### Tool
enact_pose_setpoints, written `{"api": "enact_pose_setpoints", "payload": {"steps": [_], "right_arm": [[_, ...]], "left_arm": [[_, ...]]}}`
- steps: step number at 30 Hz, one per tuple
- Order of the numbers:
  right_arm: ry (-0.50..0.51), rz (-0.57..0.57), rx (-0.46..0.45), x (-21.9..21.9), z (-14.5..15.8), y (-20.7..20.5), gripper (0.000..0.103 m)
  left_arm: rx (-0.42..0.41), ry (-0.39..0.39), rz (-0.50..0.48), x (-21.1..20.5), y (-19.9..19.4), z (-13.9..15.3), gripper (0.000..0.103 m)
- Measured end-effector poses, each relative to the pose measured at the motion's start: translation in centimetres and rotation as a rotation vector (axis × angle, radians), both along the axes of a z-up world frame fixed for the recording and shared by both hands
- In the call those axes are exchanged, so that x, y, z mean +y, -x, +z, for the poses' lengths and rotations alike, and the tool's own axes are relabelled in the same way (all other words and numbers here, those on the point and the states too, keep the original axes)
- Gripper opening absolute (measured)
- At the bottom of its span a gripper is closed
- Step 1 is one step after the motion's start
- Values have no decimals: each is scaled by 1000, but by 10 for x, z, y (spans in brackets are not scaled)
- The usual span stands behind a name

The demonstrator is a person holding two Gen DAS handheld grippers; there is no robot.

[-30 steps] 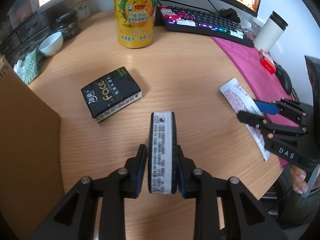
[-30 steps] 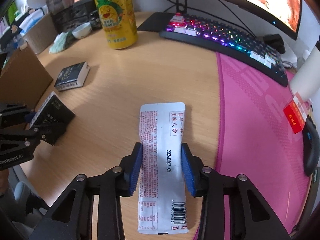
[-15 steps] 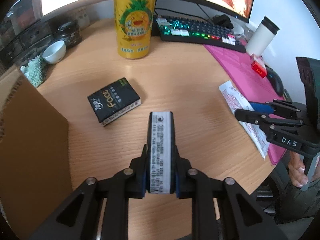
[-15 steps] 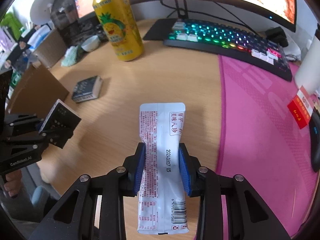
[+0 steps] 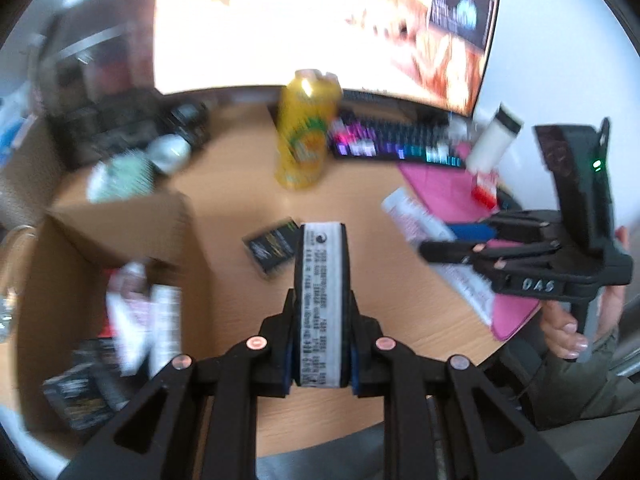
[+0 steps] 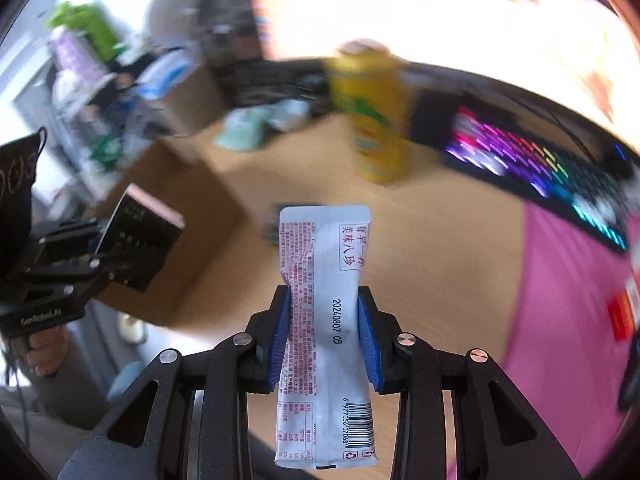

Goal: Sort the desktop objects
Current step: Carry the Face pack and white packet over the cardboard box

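Clamping a dark tissue pack (image 5: 322, 300) edge-on in the left tool (image 5: 322, 344), above the counter (image 5: 360, 208) beside the cardboard box (image 5: 120, 216). Pinching a white sachet (image 6: 326, 320) in the right tool (image 6: 325, 340). Box contents blurred, unreadable.

Both wrist views look steeply down, sharing the desk (image 5: 224, 216) and can (image 6: 372, 120).

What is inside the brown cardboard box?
The cardboard box holds white packets and dark packs, all blurred. Its near wall hides whatever lies below them.
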State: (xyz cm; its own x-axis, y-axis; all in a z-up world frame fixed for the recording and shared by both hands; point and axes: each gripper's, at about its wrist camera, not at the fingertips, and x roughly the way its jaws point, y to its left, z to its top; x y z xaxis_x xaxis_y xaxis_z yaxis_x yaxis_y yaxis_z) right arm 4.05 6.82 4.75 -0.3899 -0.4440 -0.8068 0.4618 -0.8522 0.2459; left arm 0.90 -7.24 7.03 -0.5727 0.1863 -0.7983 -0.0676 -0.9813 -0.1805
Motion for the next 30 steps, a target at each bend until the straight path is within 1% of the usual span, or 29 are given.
{"api": "enact_pose_setpoints", "payload": {"steps": [2,3,5,6,7,9,13,16,17,19,20,24,27,30], "right_arm": [[4,79,28,-31,17,-1,34],[15,134,36,-53,27,-2,34],[29,202,40,-84,35,-5,34],[39,247,44,-105,41,-6,34],[39,271,50,-118,44,-8,34],[45,319,56,-148,48,-8,34],[32,362,36,-192,40,-6,34],[8,378,12,-211,30,-4,34],[-5,373,19,-215,28,-4,34],[-52,360,60,-222,26,-6,34],[-56,357,63,-223,26,-6,34],[-24,359,29,-225,23,0,36],[-16,340,17,-224,19,6,38],[-1,336,5,-223,16,10,38]], "left_arm": [[35,27,51,-20,-12,16,21],[46,40,87,-31,-18,22,21],[42,54,159,-55,-28,24,21],[36,56,183,-63,-31,22,20],[26,64,214,-72,-36,18,20],[8,68,243,-83,-44,11,21],[-9,70,289,-100,-55,-1,21],[-12,70,327,-113,-59,-6,21],[-15,64,333,-117,-61,-9,21],[-20,59,341,-121,-61,-13,21],[-22,61,344,-122,-63,-15,20],[-33,72,367,-125,-67,-21,21],[-42,63,379,-125,-70,-24,21],[-40,81,393,-123,-74,-23,22]]}}
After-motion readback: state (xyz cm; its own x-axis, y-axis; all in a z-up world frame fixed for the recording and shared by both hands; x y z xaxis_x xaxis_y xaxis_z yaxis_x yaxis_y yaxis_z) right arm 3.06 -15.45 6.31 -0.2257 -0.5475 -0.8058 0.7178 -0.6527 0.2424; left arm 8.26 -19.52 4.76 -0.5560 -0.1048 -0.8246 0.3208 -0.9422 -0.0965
